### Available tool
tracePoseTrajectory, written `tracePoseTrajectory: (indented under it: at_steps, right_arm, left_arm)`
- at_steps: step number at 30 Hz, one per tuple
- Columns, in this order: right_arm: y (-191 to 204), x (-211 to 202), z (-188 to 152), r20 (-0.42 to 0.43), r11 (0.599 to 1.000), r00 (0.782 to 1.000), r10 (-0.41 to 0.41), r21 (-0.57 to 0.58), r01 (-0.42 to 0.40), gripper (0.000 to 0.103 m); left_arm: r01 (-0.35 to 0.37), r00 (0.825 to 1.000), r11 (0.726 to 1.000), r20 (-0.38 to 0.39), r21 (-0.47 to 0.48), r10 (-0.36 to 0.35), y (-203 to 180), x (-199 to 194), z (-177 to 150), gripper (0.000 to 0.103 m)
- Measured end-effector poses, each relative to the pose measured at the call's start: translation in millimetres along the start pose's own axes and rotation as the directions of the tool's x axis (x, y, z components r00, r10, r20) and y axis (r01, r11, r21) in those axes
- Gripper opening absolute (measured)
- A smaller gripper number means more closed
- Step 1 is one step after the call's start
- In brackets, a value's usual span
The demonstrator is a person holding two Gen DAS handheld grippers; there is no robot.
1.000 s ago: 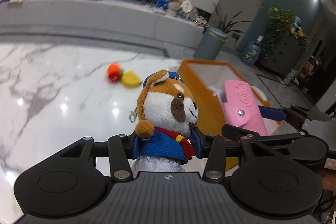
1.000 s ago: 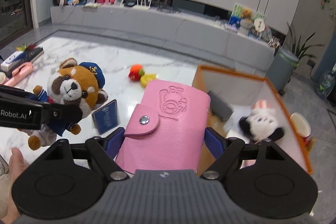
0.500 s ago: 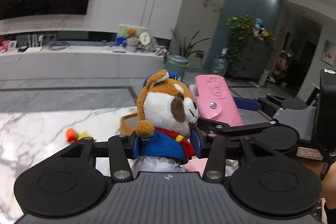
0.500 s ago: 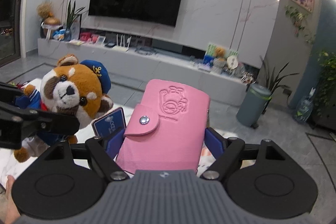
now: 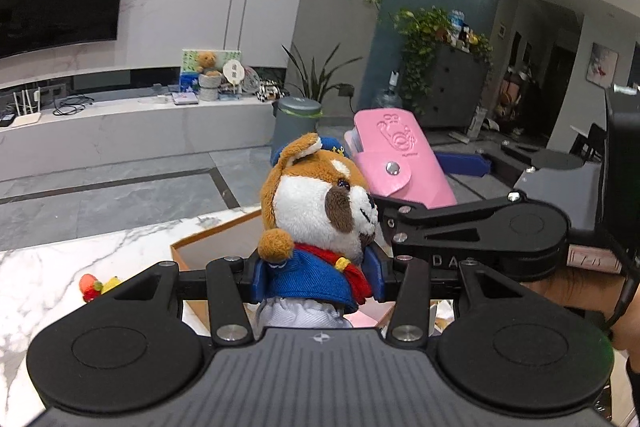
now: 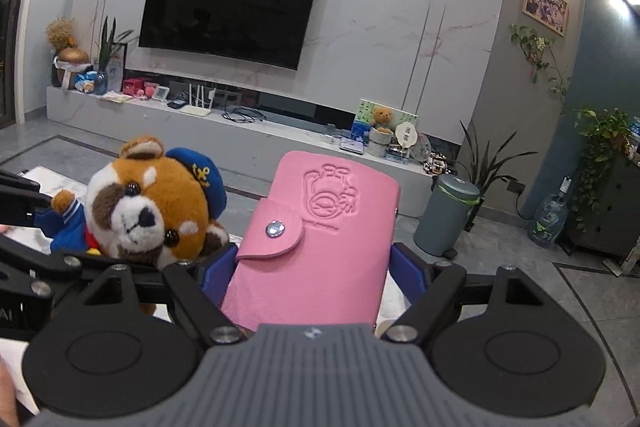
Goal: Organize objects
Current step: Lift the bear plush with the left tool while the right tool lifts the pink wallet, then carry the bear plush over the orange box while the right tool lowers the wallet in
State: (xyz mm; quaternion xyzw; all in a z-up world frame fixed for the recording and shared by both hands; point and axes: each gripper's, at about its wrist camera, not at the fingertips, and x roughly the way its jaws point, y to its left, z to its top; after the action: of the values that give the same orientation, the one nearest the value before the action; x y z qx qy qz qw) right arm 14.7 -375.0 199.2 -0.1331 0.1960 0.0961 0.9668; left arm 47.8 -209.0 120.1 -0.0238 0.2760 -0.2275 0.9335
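My left gripper [image 5: 318, 277] is shut on a brown and white plush dog [image 5: 320, 203] in a blue sailor coat and cap, held upright in the air. My right gripper [image 6: 308, 273] is shut on a pink card wallet [image 6: 320, 239] with a snap flap. The two grippers are close side by side; the wallet [image 5: 396, 159] shows just right of the dog in the left wrist view, and the dog [image 6: 148, 203] shows left of the wallet in the right wrist view. An orange-rimmed box [image 5: 208, 239] stands on the marble table below them.
The white marble table [image 5: 60, 267] lies below at the left, with a small orange and yellow toy [image 5: 96, 285] on it. Beyond are a TV wall, a long low shelf [image 6: 240, 131], a grey bin [image 6: 446, 219] and plants.
Both grippers have tilted up and lifted with their objects; the views went from looking down at the table and box to looking across the room. The grippers came closer together.
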Motion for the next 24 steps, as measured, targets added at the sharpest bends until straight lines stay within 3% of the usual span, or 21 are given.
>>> tracePoseTrajectory:
  at_steps: [13, 24]
  right_arm:
    - [-39.1, 68.8, -31.1, -0.103, 0.999, 0.994, -0.031, -0.015, 0.03, 0.082]
    - [-10.0, 134.7, -55.1, -0.179, 0.998, 0.984, 0.025, -0.054, -0.036, 0.082]
  left_arm:
    - [0.036, 0.988, 0.999, -0.15, 0.005, -0.035, 5.1, 80.5, -35.1, 0.053]
    - [0.059, 0.961, 0.998, -0.271, -0.011, -0.06, 20.9, 138.3, -71.3, 0.053]
